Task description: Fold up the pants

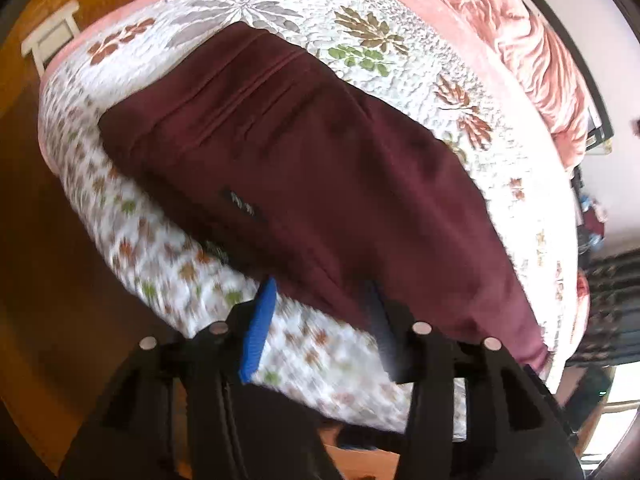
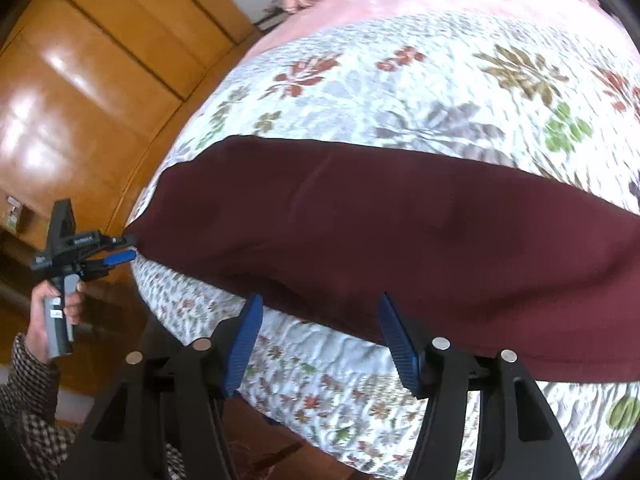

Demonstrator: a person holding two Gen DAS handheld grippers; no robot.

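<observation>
Right wrist view, pants [image 2: 400,232] lying lengthwise along bed edge [image 2: 320,380], seemingly folded

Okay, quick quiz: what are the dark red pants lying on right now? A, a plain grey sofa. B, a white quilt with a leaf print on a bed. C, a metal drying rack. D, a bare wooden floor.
B: the maroon pants are spread flat across the white leaf-print quilt that covers the bed, seen from both wrist views.
</observation>
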